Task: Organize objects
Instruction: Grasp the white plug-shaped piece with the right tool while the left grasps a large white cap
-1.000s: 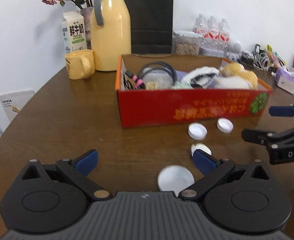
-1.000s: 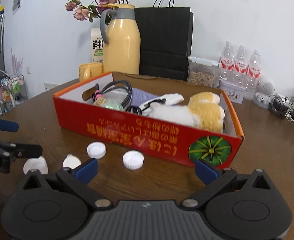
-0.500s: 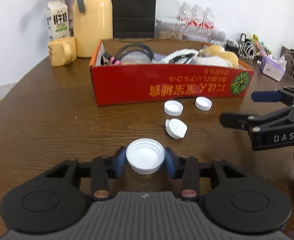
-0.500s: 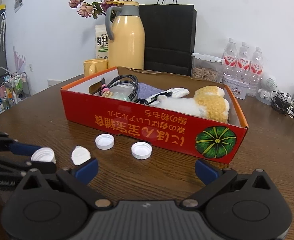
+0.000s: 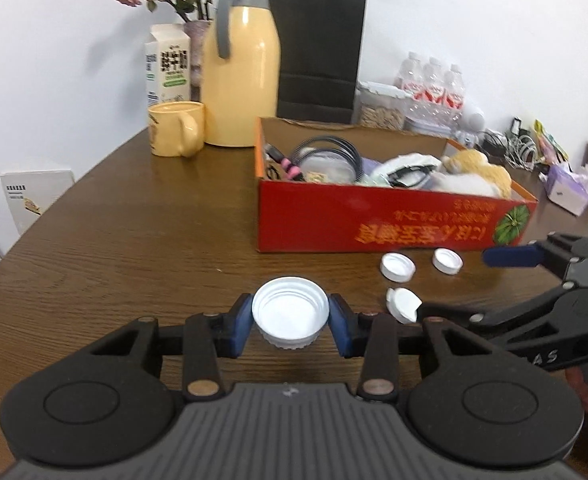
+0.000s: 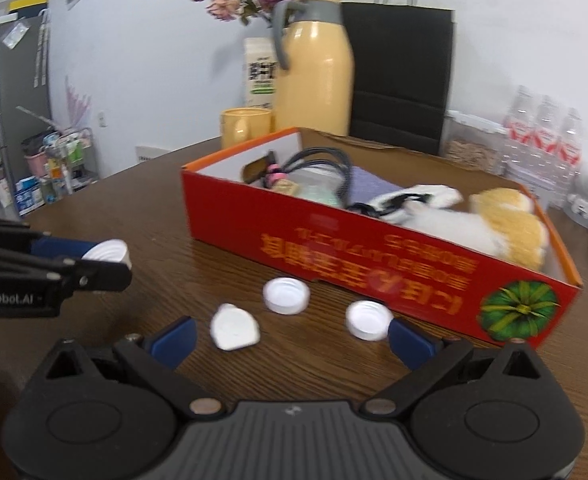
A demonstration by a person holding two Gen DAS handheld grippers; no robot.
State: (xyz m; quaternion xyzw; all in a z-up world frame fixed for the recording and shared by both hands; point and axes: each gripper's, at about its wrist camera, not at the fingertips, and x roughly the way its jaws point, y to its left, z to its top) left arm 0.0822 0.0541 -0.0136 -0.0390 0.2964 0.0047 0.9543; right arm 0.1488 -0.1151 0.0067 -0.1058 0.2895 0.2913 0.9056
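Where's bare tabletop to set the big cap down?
Bare table lies left of the red box, in front of the yellow mug. Crowded: three small caps and the right gripper before the box.

Black gripper point(image 5: 289, 320), blue fingertips point(image 5: 241, 326)

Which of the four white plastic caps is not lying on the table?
The large white plastic cap, open side up, clamped in the left claw; the three smaller caps lie on the brown wooden table.

The caps point(image 5: 290, 312) were white, the pads point(image 5: 241, 324) blue, the box point(image 5: 374, 224) red with a green pumpkin print, the table point(image 5: 133, 240) dark wood, the jug point(image 5: 245, 80) and mug point(image 5: 175, 128) yellow.
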